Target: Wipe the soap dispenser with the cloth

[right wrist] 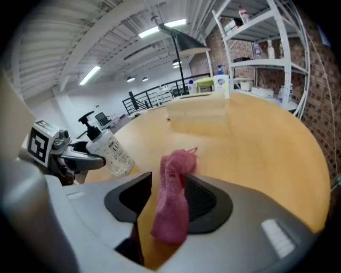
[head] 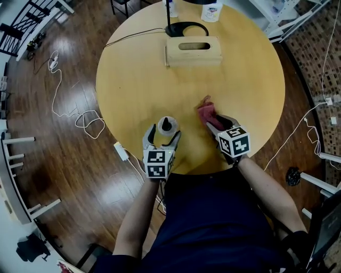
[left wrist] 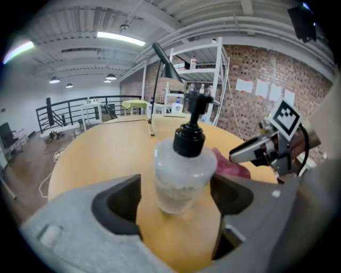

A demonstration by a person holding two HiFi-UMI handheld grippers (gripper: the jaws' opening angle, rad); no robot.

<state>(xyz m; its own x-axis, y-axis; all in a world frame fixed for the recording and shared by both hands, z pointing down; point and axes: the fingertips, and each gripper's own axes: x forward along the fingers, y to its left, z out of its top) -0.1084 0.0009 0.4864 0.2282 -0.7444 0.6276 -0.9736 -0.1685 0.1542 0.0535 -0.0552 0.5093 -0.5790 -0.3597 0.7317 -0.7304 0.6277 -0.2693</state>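
The soap dispenser [head: 167, 128], a clear bottle with a black pump, stands upright near the front edge of the round wooden table [head: 133, 80]. My left gripper [head: 163, 135] is shut on its body; in the left gripper view the bottle [left wrist: 184, 170] fills the gap between the jaws. The pink cloth [head: 206, 112] lies bunched just right of the bottle. My right gripper [head: 217, 123] is open around it. In the right gripper view the cloth [right wrist: 173, 197] hangs against the right pad, with a gap to the left pad. The dispenser [right wrist: 112, 152] shows to its left.
A wooden tissue box [head: 193, 51] sits at the table's far side, with a black lamp base [head: 186, 28] and a white bottle [head: 211, 10] behind it. White cables [head: 80, 114] and a power adapter [head: 121, 151] lie on the floor at the left.
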